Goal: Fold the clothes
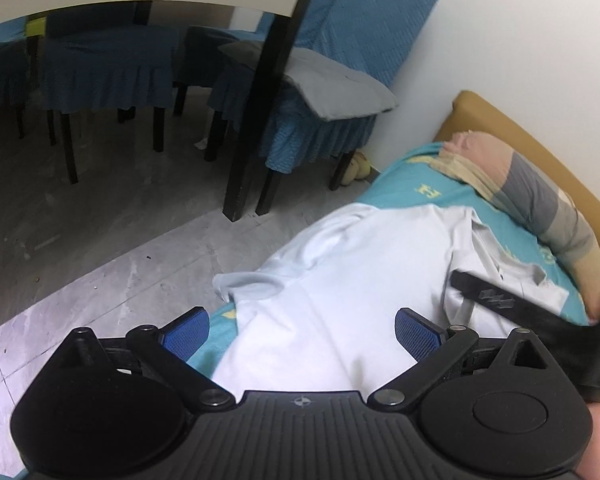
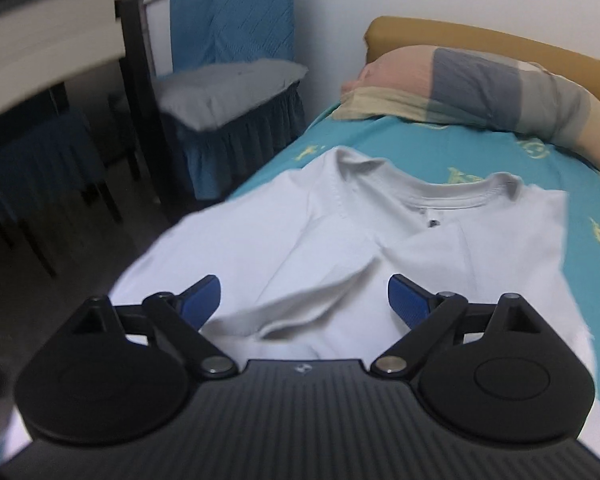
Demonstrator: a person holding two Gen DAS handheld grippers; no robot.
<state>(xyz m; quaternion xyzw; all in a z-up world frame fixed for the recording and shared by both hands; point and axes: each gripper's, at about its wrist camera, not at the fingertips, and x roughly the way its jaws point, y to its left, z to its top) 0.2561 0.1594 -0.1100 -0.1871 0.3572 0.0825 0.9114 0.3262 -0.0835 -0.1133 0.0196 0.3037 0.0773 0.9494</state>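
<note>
The shirt (image 2: 340, 240), spread on the bed (image 2: 500, 160), is judged light and limp, best pinched at a hem or sleeve edge; both grippers' jaws are seen open, empty.

White shirt partly folded on the bed

The white shirt (image 2: 340, 240) lies flat on the teal bedsheet (image 2: 480, 152), its ribbed round collar toward the striped pillow (image 2: 480, 76) and well short of it. One side is folded inward across the chest, and a sleeve lies diagonally over the lower front. On the side away from the pillow's wall, the fabric reaches the bed edge, a sleeve drooping over it.
</note>
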